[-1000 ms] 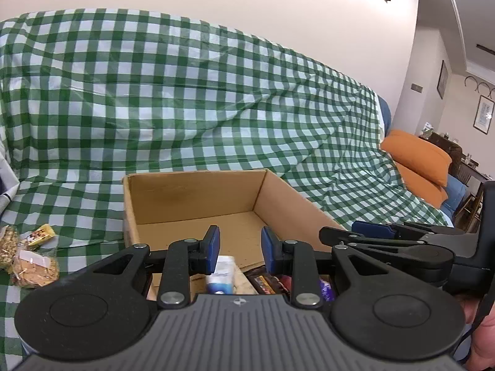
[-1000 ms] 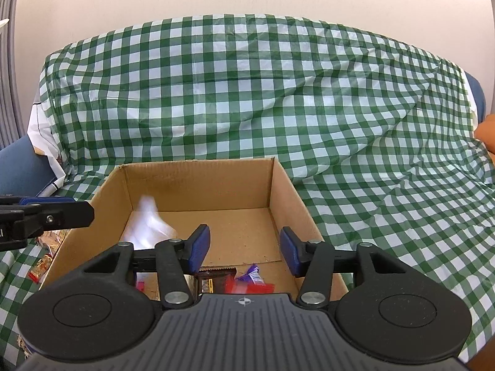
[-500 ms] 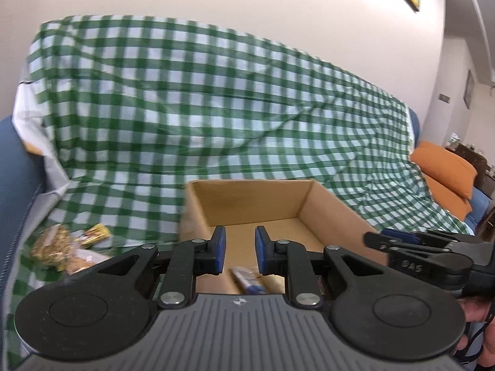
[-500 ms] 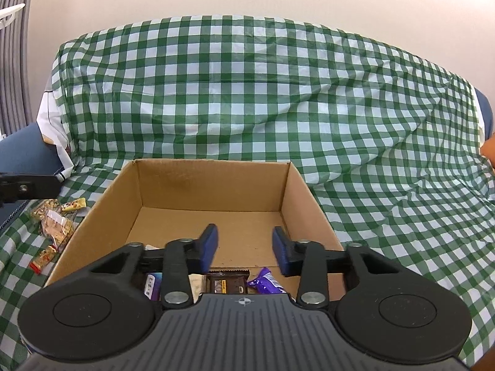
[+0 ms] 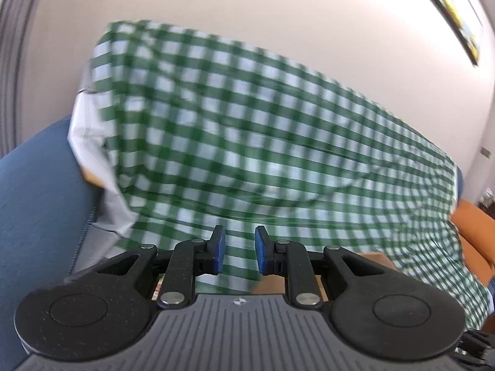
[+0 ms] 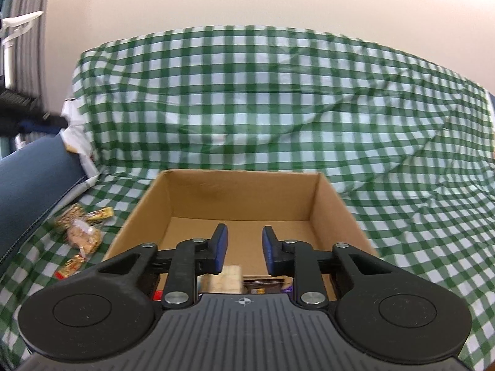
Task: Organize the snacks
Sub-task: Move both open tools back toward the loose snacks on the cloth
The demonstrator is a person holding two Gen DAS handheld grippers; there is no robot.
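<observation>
Left tongs (image 5: 239,249) swung off box, shut empty; right tongs (image 6: 244,252) closing, empty.

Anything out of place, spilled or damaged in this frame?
Mostly tidy. A few wrapped snacks lie loose on the checked cloth, outside the cardboard box, to its left. The box looks sound and upright, and nothing looks spilled.
</observation>
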